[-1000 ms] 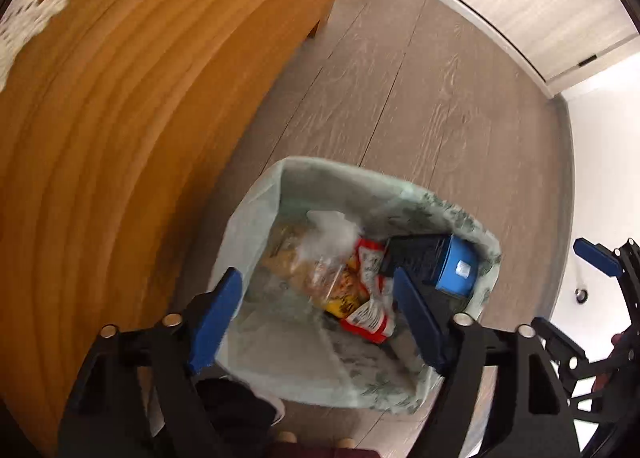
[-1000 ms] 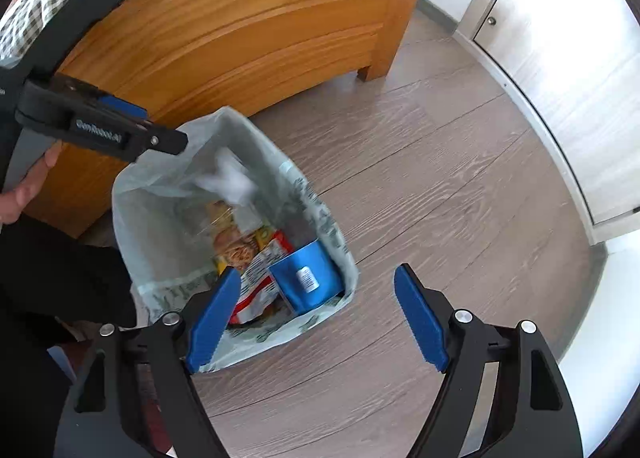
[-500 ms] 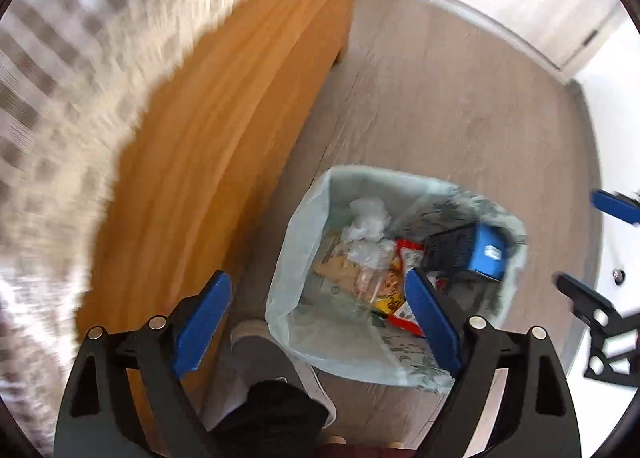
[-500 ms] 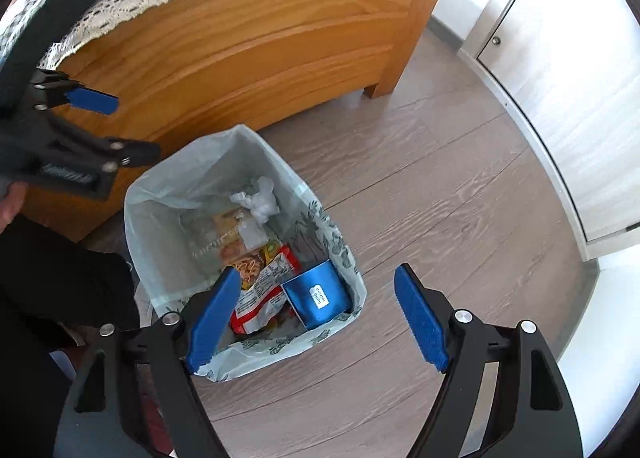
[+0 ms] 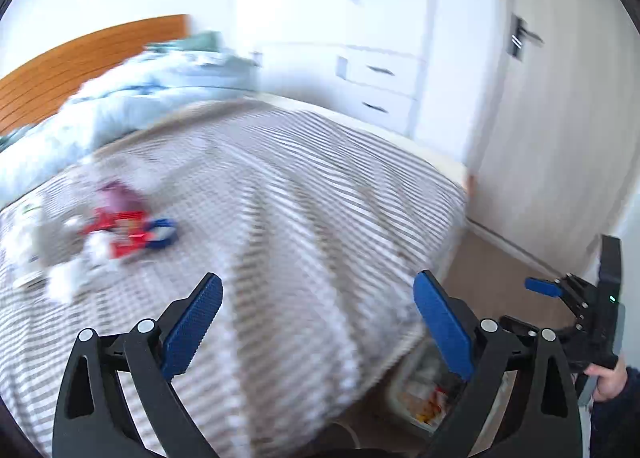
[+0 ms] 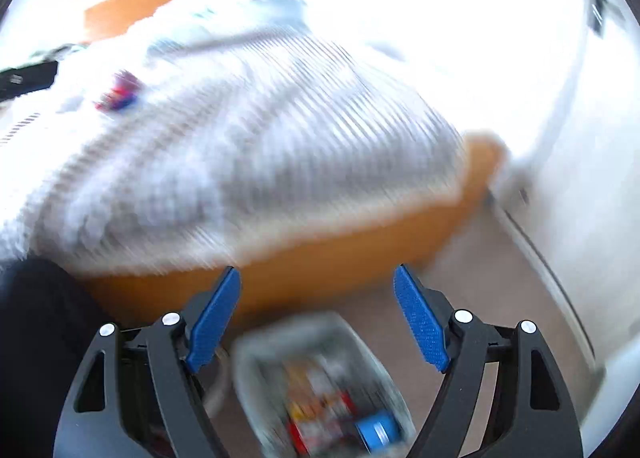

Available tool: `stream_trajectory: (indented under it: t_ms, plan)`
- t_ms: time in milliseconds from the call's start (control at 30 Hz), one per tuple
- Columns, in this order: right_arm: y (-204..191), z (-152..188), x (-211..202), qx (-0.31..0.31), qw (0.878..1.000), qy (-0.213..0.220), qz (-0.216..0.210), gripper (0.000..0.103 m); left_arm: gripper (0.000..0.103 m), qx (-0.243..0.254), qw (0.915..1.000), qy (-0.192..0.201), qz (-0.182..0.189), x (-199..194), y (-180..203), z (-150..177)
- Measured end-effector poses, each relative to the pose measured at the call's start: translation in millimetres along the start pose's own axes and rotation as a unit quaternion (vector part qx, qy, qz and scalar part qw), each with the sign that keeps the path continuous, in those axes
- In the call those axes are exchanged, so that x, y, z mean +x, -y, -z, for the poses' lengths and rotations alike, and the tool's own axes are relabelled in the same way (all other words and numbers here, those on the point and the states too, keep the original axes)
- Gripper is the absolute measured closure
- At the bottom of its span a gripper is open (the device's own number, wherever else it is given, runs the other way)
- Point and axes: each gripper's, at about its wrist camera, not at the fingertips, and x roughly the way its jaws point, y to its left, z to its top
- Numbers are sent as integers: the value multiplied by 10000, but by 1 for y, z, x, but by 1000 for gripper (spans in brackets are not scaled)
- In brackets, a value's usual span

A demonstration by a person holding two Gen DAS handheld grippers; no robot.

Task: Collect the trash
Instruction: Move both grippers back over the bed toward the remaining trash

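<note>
blur smears both views, yet the left gripper (image 5: 316, 322) shows its jaws wide, having just been opening, with nothing between them, over a striped bed cover (image 5: 304, 185); loose trash (image 5: 124, 230), red, blue and white, lies on that cover toward ten o'clock from the claw. the right gripper (image 6: 318, 314) also stands spread and empty, and the lined trash bin (image 6: 320, 382) sits on the floor at six o'clock beneath it, beside the wooden bed frame (image 6: 340, 254), holding wrappers and a blue container (image 6: 376, 432).
</note>
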Motion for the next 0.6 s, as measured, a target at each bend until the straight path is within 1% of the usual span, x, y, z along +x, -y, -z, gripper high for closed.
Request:
stream_trajectory:
  t_ms: [67,100,167,233,267,367,400,467,533,567,600]
  plan:
    - [-30,-27,-2,-194,9984,409,-335,27,10,-294,9983,255,-436,-20,-45,-1]
    - [-43,-40,-2,-254,9972,518,-482,27,10,-422,9961,389,-667,-31,-71,1]
    - [-73,-62,3,-372,9944,618,-776,27,10,-693,9900,519,-1112,-47,-117,7]
    - [-108,-84,6,-517,9893,793,-1106,27,10,-1132,9781,530,-1665,-62,-169,11]
    - [-126,-94,8,-590,9863,873,-1270,27,10,-1337,9716,568,-1869,-70,-192,13]
    - [-178,-124,13,-737,9765,1042,-1736,27,8,-1794,9549,840,-2213,-92,-260,26]
    - [-198,-135,19,-787,9731,1060,-1886,27,8,-1961,9468,933,-2374,-97,-283,35]
    - [-234,-154,30,-897,9675,1039,-2123,27,8,-2356,9295,885,-2697,-106,-324,49]
    - [-271,-174,44,-958,9618,979,-2369,27,8,-2692,9189,732,-2789,-109,-355,55]
    - [-289,-183,50,-965,9589,935,-2500,27,8,-2797,9146,689,-2838,-109,-368,57]
    - [-306,-191,57,-977,9564,903,-2599,27,8,-2854,9120,680,-2865,-108,-377,58]
